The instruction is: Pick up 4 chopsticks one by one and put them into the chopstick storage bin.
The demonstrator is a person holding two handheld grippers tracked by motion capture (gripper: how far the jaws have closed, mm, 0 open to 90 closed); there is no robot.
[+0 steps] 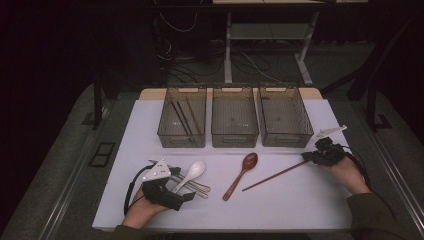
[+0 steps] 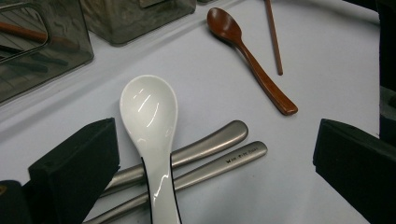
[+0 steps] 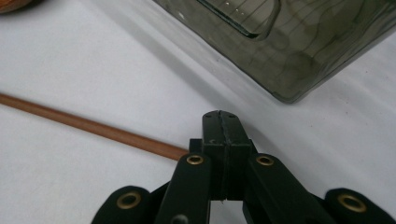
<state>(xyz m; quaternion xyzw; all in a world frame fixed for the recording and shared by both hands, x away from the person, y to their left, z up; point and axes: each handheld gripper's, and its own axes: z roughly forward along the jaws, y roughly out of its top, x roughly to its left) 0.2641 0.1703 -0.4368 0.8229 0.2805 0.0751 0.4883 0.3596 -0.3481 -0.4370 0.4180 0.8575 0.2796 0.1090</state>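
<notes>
A white ceramic spoon [image 1: 193, 172] [image 2: 149, 121] lies across two metal utensil handles [image 1: 199, 188] [image 2: 212, 142] at the front left of the white table. My left gripper [image 1: 182, 184] [image 2: 217, 140] stands open just behind them, its jaws wide on either side of the spoon's handle without touching it. A brown wooden spoon [image 1: 242, 172] [image 2: 252, 60] lies mid-table. Beside it, a single brown chopstick [image 1: 275, 175] [image 3: 84, 123] [image 2: 273, 37] runs to the right. My right gripper [image 1: 306, 157] [image 3: 222, 116] is shut at the chopstick's right end, which is hidden behind one jaw; nothing shows between the pads.
Three see-through grey bins stand in a row at the back: the left bin [image 1: 181, 139] holds a few dark chopsticks [image 1: 182, 117], the middle bin [image 1: 234, 137] and right bin [image 1: 285, 136] [image 3: 299, 51] look bare. The table top [image 1: 280, 205] drops off at its front edge.
</notes>
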